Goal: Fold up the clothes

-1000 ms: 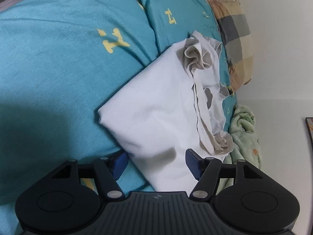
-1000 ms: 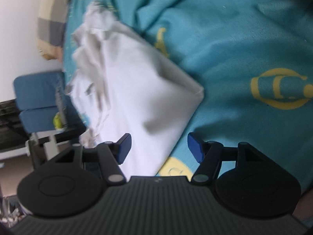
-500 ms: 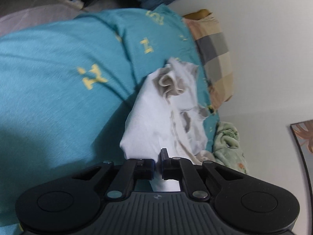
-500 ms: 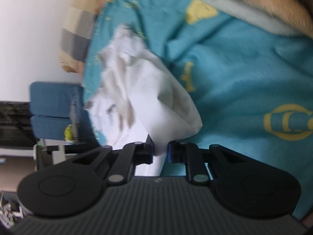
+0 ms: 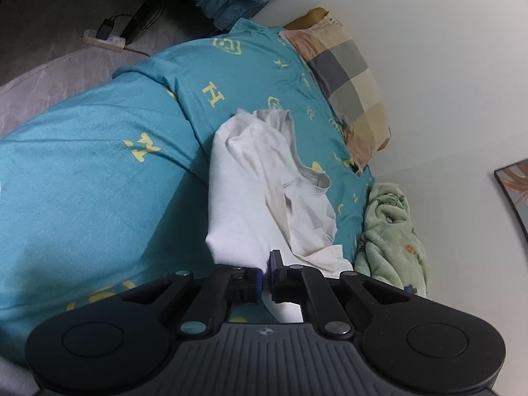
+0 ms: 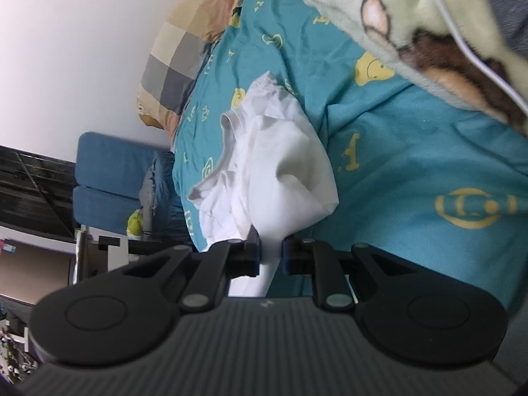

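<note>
A white T-shirt [image 5: 250,194] is lifted above the teal bedsheet [image 5: 92,178], hanging bunched with its collar and sleeves loose. My left gripper [image 5: 266,277] is shut on one lower corner of the shirt. In the right wrist view the same shirt [image 6: 280,165] droops from my right gripper [image 6: 270,257], which is shut on its other corner. The pinched cloth runs down between each pair of jaws. The far end of the shirt still rests on the sheet [image 6: 412,151].
A checked pillow [image 5: 349,82] lies at the head of the bed by the white wall. A green fleece blanket [image 5: 389,231] is bunched at the bed's wall side; it also shows in the right wrist view [image 6: 412,10]. A blue chair [image 6: 112,178] stands beside the bed.
Both grippers went from open around the folded shirt's near edge to shut on it. They then lifted away from the bed, pulling the shirt up so it hangs and unfolds.
</note>
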The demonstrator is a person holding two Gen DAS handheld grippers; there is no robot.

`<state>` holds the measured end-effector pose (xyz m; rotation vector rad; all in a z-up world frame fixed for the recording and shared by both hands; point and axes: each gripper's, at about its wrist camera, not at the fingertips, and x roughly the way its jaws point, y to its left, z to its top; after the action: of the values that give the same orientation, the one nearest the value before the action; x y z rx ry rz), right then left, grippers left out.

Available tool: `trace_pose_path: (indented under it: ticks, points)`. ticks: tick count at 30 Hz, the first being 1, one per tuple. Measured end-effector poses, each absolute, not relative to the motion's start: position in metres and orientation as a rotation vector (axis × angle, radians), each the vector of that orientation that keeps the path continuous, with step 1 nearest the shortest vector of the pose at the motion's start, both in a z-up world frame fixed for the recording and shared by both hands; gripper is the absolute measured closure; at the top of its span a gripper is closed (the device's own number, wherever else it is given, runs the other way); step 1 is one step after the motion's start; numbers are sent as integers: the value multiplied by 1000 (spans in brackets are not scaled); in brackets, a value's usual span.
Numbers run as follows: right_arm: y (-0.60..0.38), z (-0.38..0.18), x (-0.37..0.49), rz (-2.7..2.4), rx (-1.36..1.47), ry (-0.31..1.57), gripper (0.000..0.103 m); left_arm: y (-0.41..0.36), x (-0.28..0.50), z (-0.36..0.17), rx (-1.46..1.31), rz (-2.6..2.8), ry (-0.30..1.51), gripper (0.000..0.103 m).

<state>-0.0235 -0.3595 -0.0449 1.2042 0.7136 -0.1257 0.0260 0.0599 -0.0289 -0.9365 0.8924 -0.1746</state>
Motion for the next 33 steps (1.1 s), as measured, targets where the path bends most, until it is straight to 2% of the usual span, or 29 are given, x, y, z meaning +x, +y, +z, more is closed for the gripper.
trace_pose_path:
  ticks: [7,19,27,33]
  points:
    - [-353,-15,-63,-118,1163,685,88,63,-23,9,-968,-178,895,98]
    - [-341,13,-118,-113,1136,650,88,67,-93,38,-976,-179,891,98]
    - [-346,11,-114,-134,1183,642,88,62,-78,45,-993,-180,889,98]
    - [-354,5,-79,-160,1234,649,88,55,-32,40,-1007,-166,894,98]
